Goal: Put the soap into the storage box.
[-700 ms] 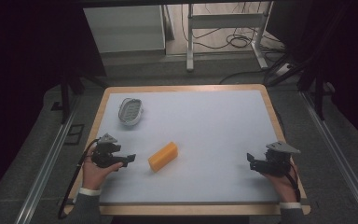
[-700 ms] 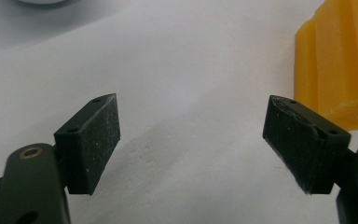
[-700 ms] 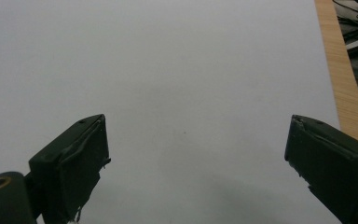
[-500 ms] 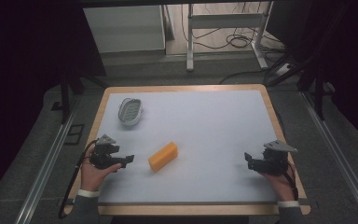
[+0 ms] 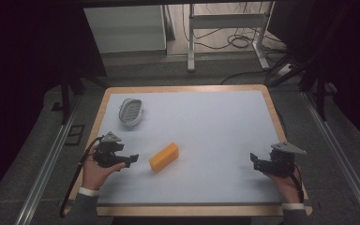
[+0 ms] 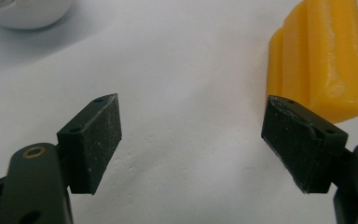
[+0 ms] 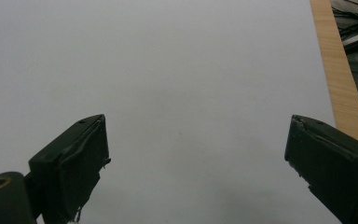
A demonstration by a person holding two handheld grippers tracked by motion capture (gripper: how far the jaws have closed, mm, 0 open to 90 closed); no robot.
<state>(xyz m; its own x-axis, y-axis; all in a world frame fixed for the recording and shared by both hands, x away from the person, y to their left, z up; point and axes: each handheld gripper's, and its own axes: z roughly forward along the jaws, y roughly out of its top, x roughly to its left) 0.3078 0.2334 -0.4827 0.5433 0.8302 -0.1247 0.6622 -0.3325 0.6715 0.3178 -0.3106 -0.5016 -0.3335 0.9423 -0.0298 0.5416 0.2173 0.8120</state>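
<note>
Lying on the white tabletop [image 5: 206,126], slightly left of centre, a yellow block [image 5: 164,157] is seen with its long axis running diagonally. A small oval grey dish [image 5: 131,112] is noted toward the far left corner of the tabletop, well apart from the block. The white surface is framed by a wooden edge [image 5: 276,117]. Nothing is seen between the block and the left tool [image 5: 132,159], which is held low at the near left side, just beside the block's near end and pointed toward it. In the left gripper view the jaws are seen spread wide with bare tabletop between them; the block [image 6: 324,56] is observed just beyond the right-hand jaw, and whether that jaw tip touches it cannot be told. A pale rounded rim of the dish [image 6: 25,11] is recorded at the top left of that view. The right tool [image 5: 253,159] is held at the near right side, well apart from the block. Its jaws are likewise seen released and wide, with nothing gripped and plain white surface between them.
</note>
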